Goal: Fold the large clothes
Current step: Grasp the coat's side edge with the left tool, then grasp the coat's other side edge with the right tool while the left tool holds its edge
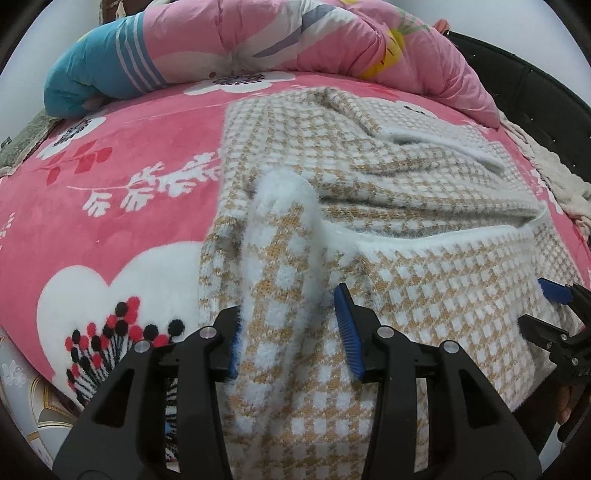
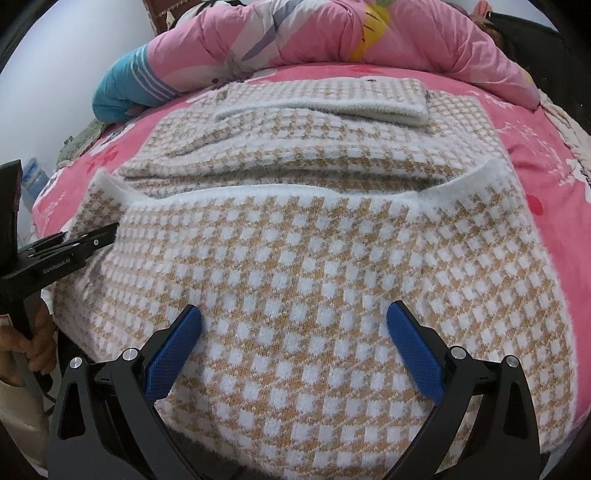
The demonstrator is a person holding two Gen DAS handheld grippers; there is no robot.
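Left hand-held gripper [image 1: 291, 332]: jaws part open. A raised fold of the sweater [image 1: 369, 229] (tan-and-white check knit, fuzzy white trim) runs up between the pads. The left pad [image 1: 233, 354] looks to be against the fabric; the right pad [image 1: 349, 332] stands clear of it, so no firm grip. Contact on the left side is partly hidden by fuzz, hence uncertain.

Right hand-held gripper [image 2: 293, 332]: jaws wide, both blue pads [image 2: 173, 354] resting on or just over the flat knit, nothing pinched between them.

In the right wrist view, a hand [image 2: 26, 343] at 9 o'clock holds the black handle of the left tool.

Sweater lies on the bed [image 1: 110, 206], on a pink fleece blanket with white flowers. Near portion drapes toward the cameras; white-trimmed edge crosses mid-frame; beyond it a folded layer, and at 12 o'clock in the right wrist view a sleeve [image 2: 325, 99] with white cuff laid across the top.

Far edge, 12 o'clock: bunched pink quilt [image 1: 295, 33]; at 10 o'clock a teal striped pillow [image 1: 99, 74].
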